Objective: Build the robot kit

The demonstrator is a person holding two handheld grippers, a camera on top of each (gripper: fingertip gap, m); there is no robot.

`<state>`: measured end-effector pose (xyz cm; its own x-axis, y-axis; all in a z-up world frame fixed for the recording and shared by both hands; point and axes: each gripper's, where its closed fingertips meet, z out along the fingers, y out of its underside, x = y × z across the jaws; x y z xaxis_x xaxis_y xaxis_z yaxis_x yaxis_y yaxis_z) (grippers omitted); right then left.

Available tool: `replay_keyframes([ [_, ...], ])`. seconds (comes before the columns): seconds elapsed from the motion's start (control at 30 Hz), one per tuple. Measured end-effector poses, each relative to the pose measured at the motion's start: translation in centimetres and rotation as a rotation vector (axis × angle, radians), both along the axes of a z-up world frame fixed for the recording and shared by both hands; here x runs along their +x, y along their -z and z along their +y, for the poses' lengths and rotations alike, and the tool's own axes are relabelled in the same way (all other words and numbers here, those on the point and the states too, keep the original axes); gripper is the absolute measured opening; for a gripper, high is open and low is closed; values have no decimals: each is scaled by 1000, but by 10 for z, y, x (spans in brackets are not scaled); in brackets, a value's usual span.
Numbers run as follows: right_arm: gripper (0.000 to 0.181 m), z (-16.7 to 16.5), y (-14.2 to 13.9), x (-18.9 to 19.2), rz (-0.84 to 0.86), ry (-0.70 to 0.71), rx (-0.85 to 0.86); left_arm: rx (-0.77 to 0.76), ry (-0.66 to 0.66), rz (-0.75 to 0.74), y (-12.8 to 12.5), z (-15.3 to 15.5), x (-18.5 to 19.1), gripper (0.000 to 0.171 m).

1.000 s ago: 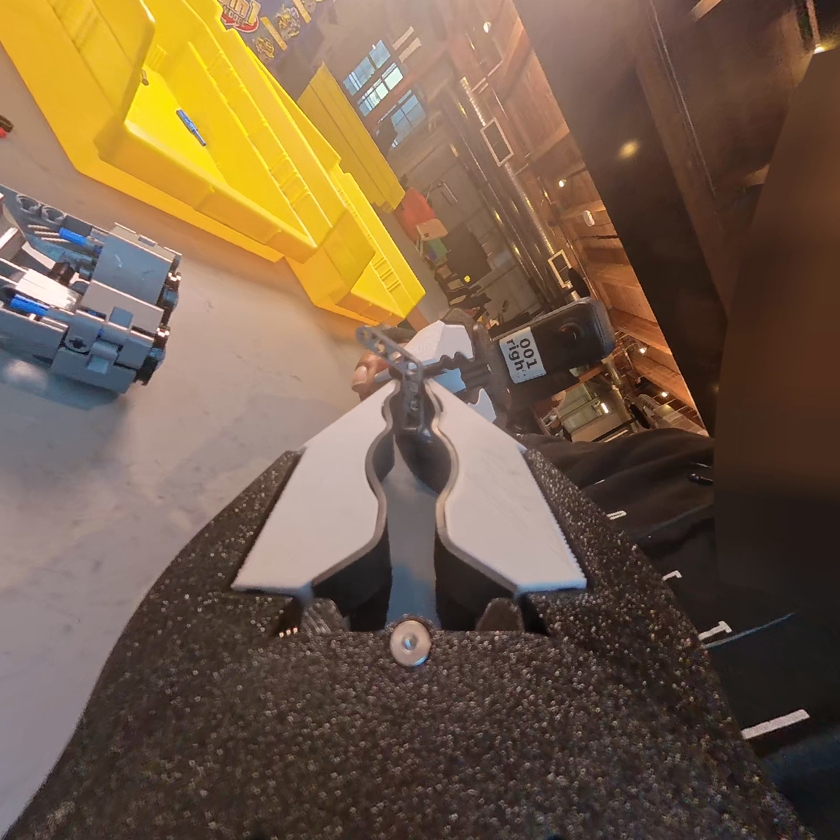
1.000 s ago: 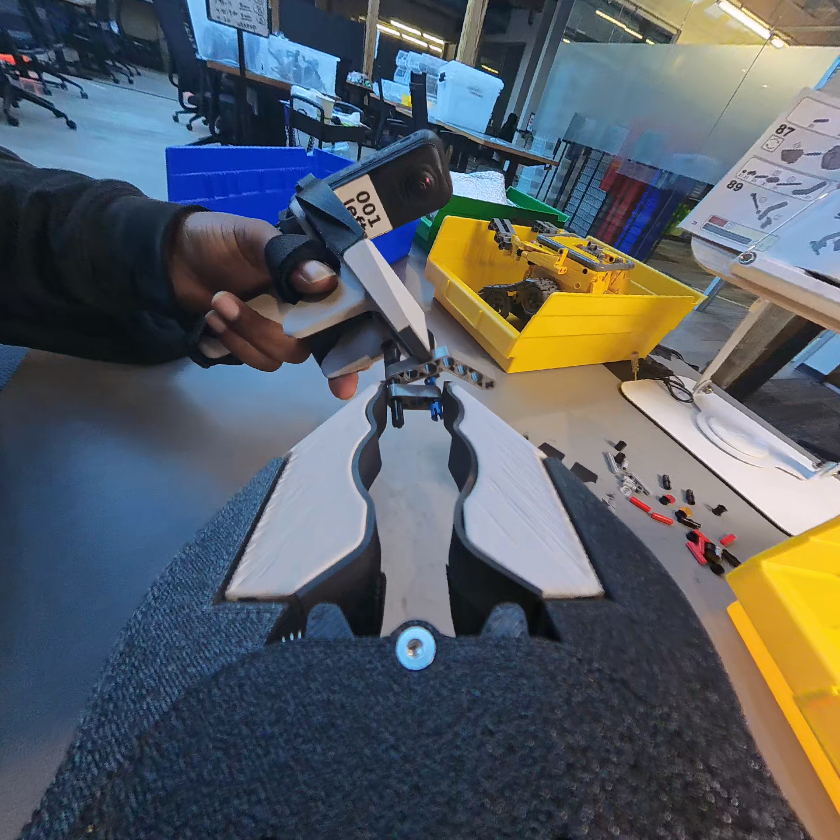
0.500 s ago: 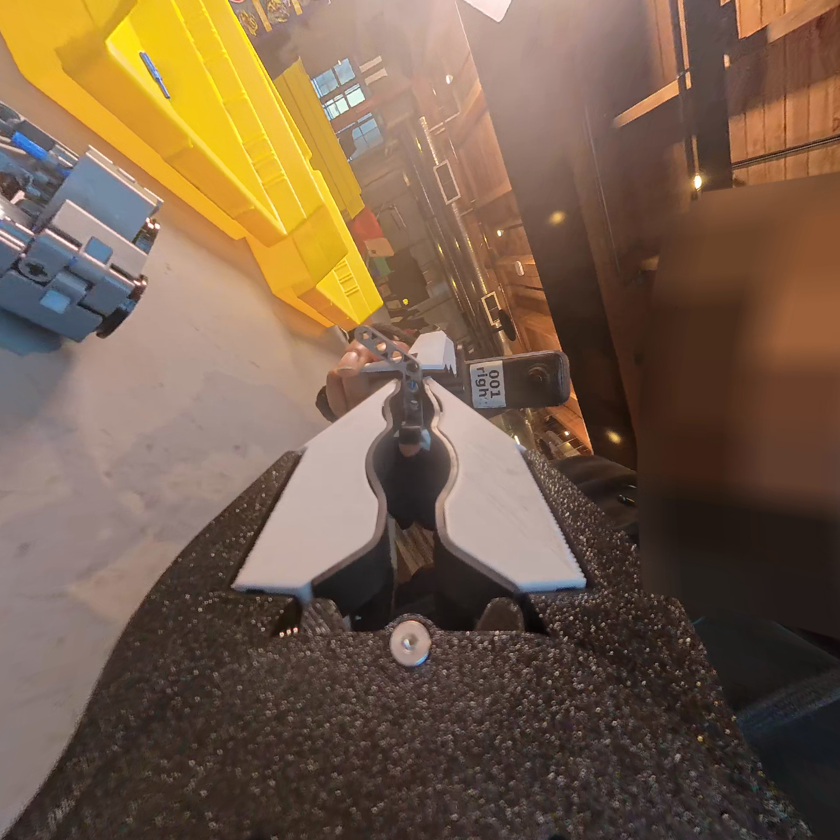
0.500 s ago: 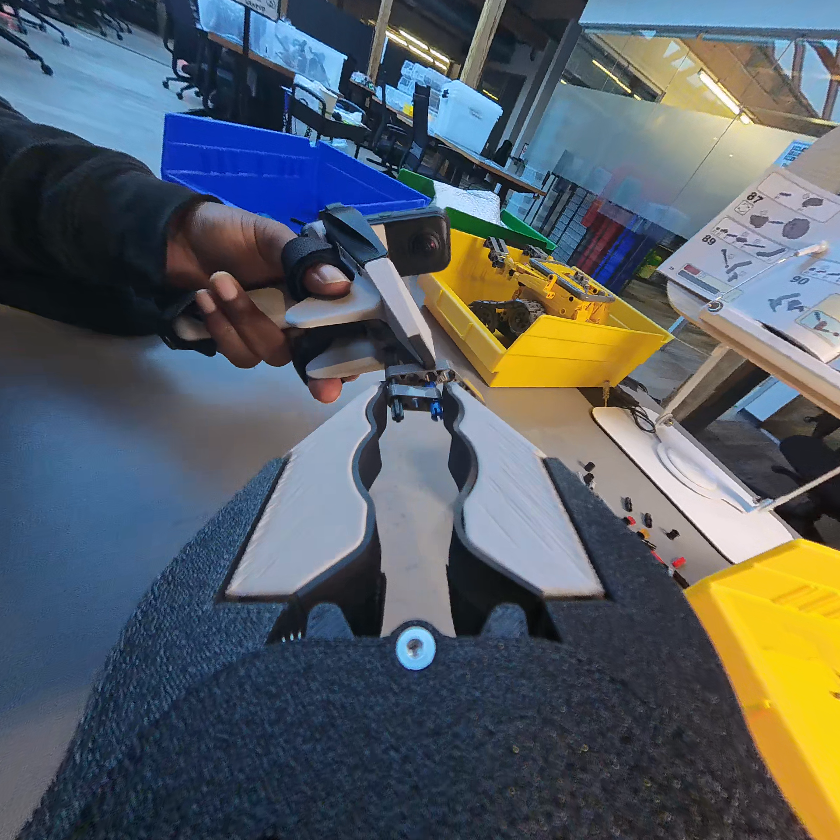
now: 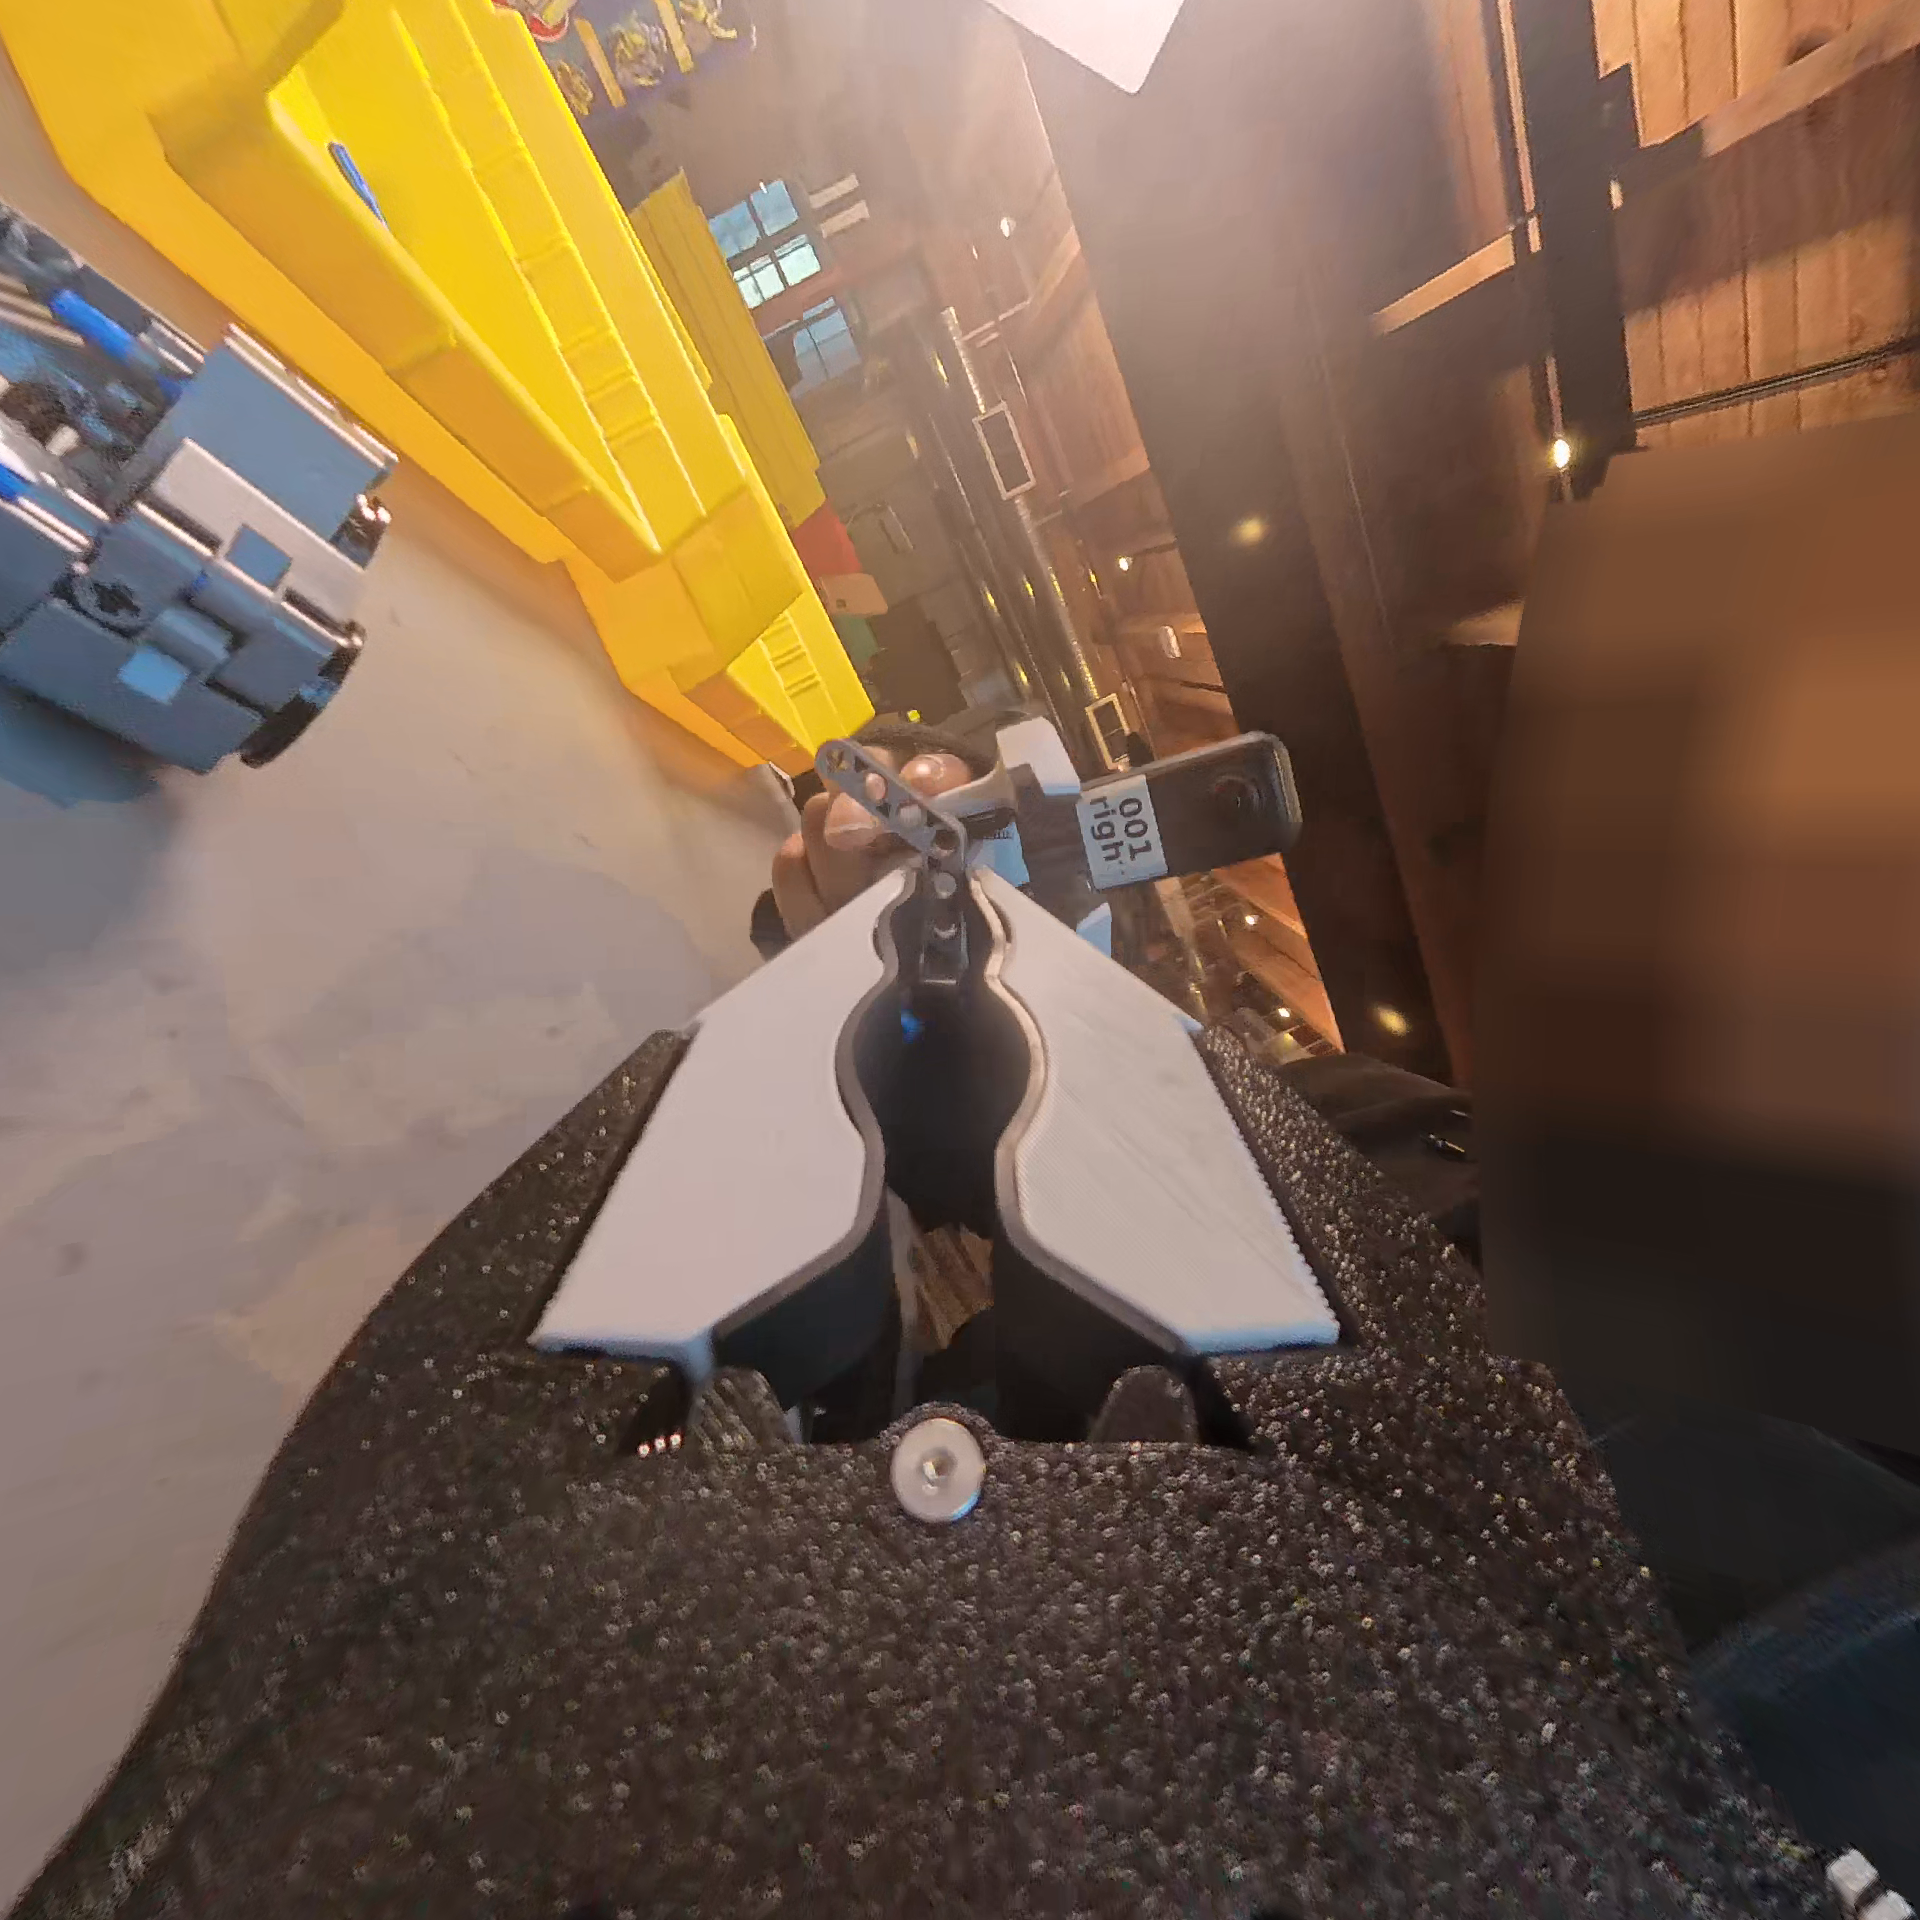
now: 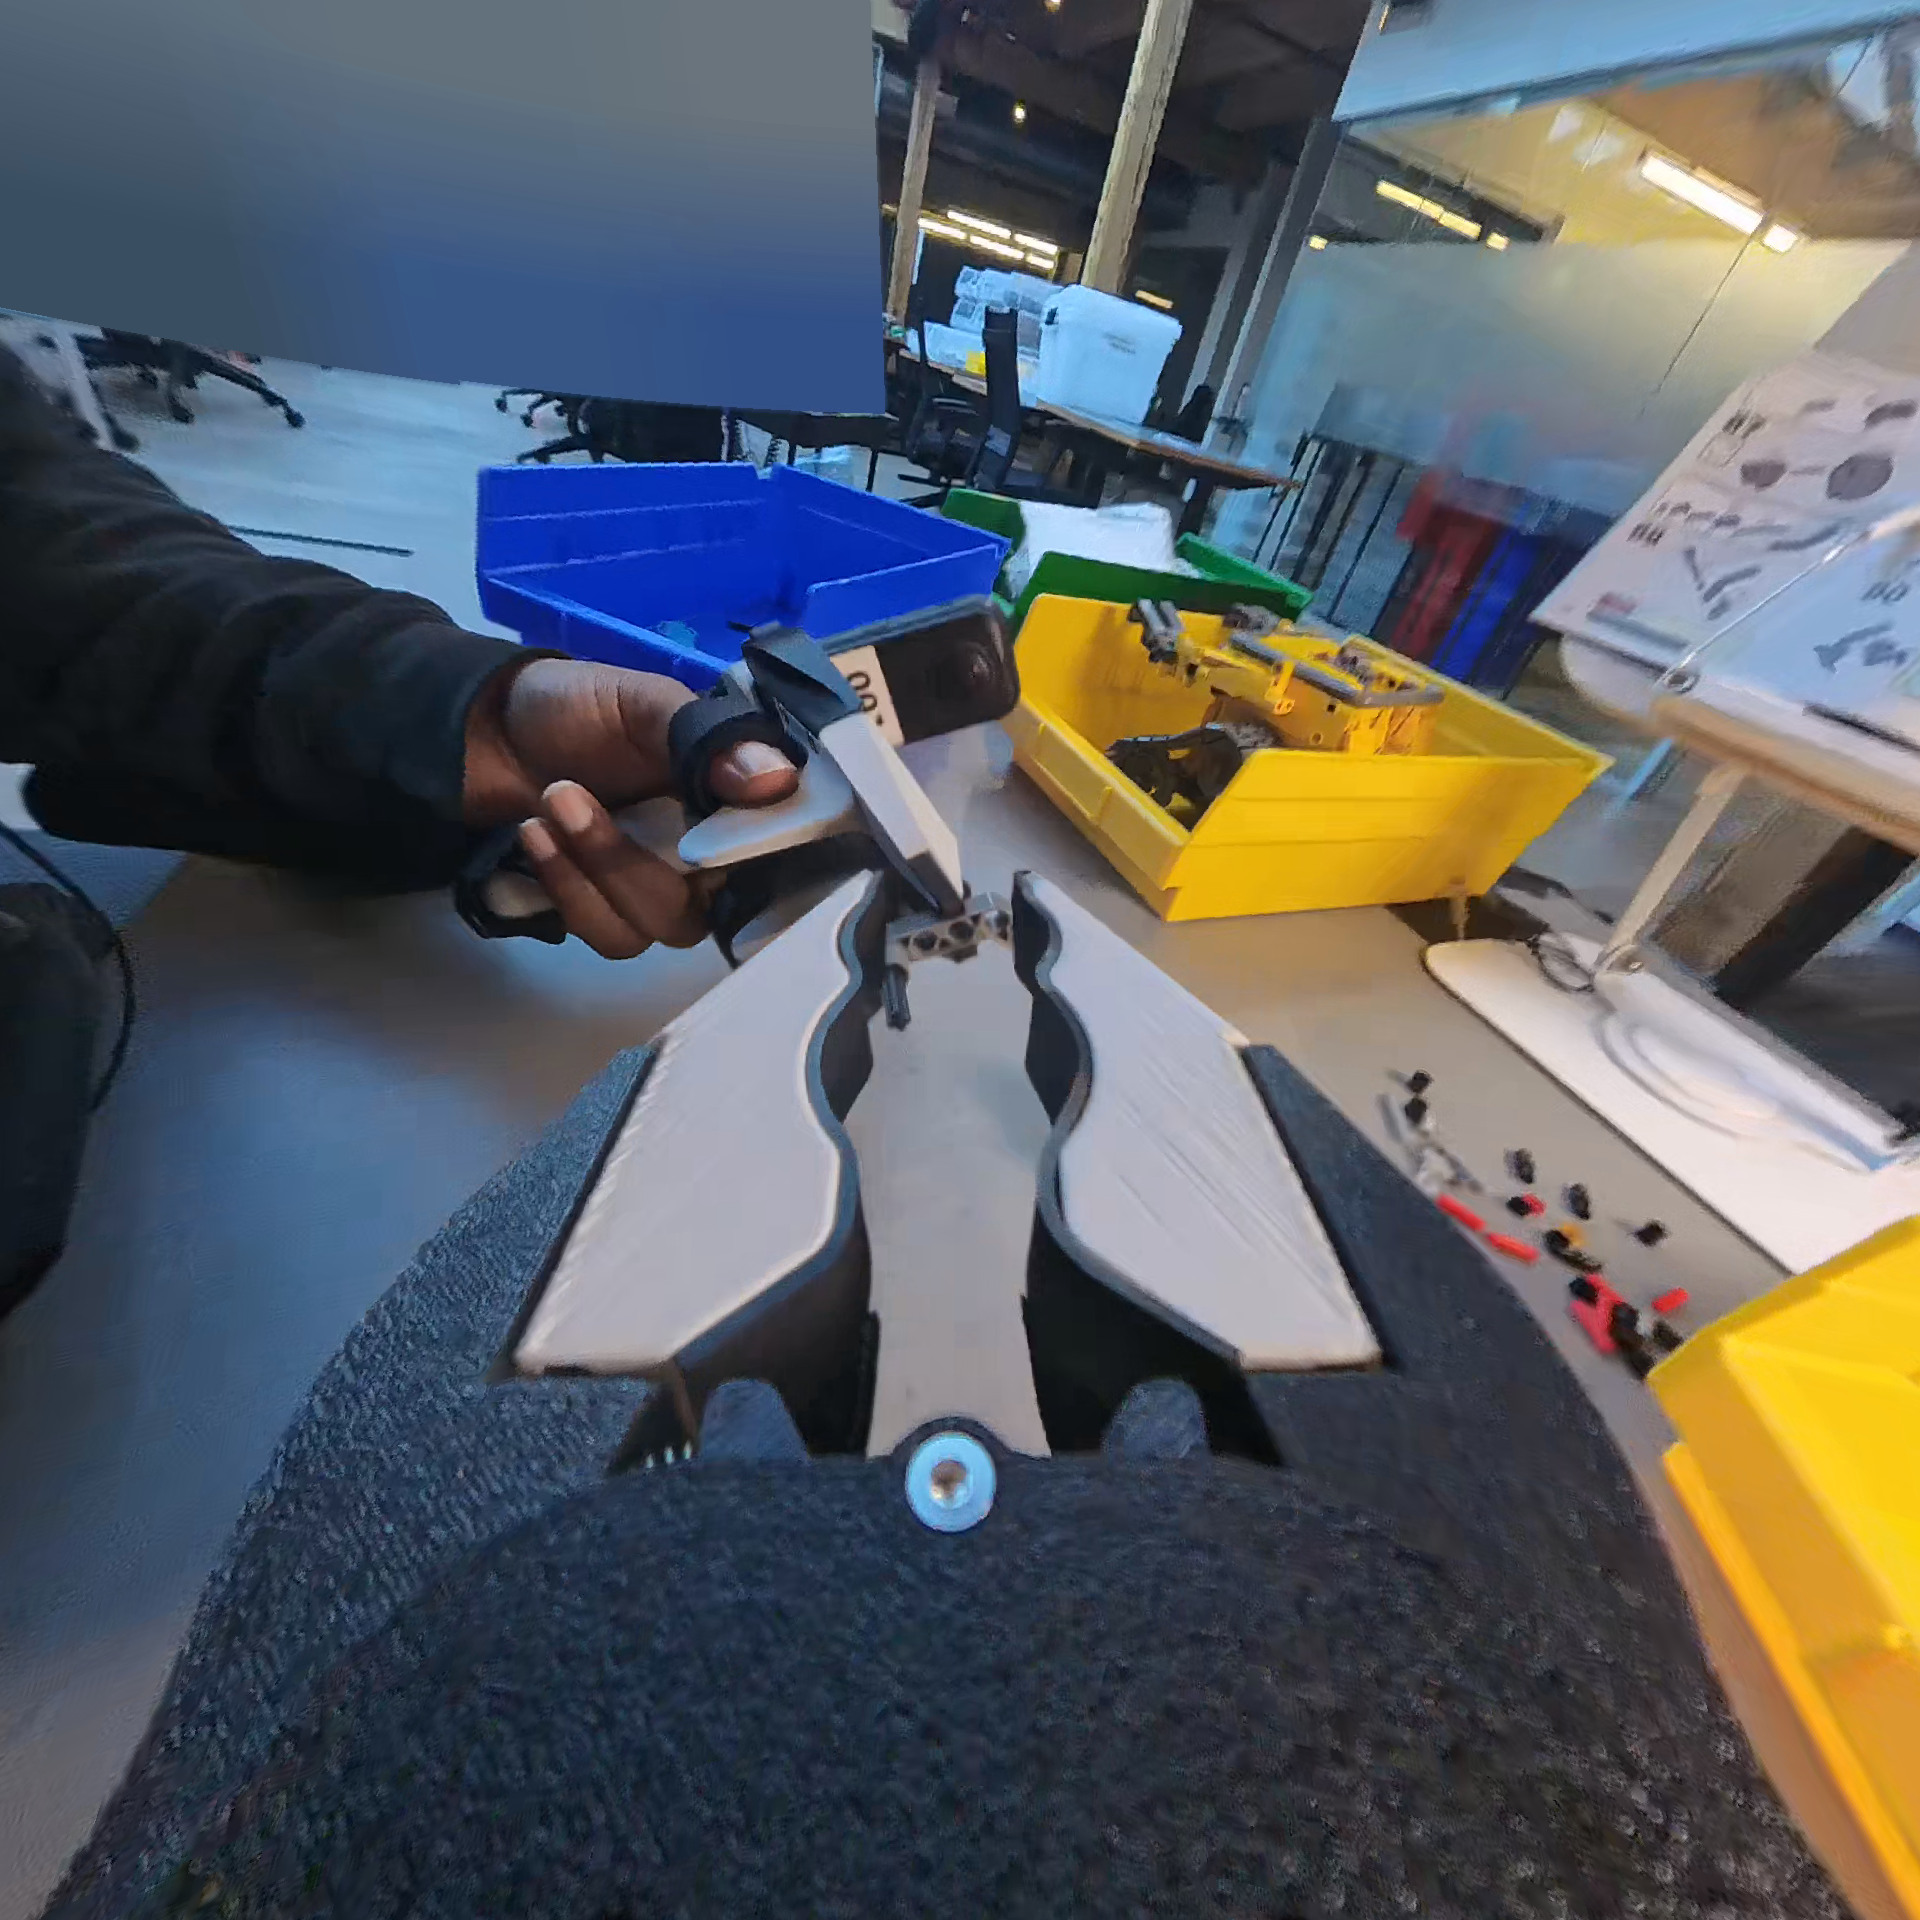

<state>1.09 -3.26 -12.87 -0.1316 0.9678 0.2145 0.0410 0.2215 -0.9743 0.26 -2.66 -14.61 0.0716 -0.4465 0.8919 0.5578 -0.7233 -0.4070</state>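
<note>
Grey perforated beam (image 5: 888, 800) stays pinched by my left gripper (image 5: 940, 894), its long axis crosswise between the spread fingers of my right gripper (image 6: 948, 914), above the desk (image 6: 312, 1091).

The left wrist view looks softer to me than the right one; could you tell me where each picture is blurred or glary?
Left wrist view: the grey brick model and yellow bins smear with motion, warm haze washes the ceiling, and the left gripper is sharp. Right wrist view: crisp foreground, streaked instruction sheet.
</note>
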Motion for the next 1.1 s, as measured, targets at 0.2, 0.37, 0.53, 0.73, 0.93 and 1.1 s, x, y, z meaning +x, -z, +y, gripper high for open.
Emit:
replay_keyframes([
  [0.2,27,0,43,-1,-303,-116,-506,62,-86,99,2,7,-14,6],
  [0.37,30,-37,44,-3,-367,-417,-1117,139,-120,196,2,7,-16,6],
  [0.53,40,-20,27,-14,-187,-394,-1170,183,-96,253,1,2,-7,6],
  [0.73,33,-12,20,-13,-108,-378,-1154,206,-81,235,-4,-1,-6,7],
  [0.93,19,-5,23,-14,-94,-381,-1248,262,-74,286,-5,-6,-3,6],
  [1.1,10,0,27,-15,-89,-355,-1284,338,-105,426,-3,-6,-2,6],
])
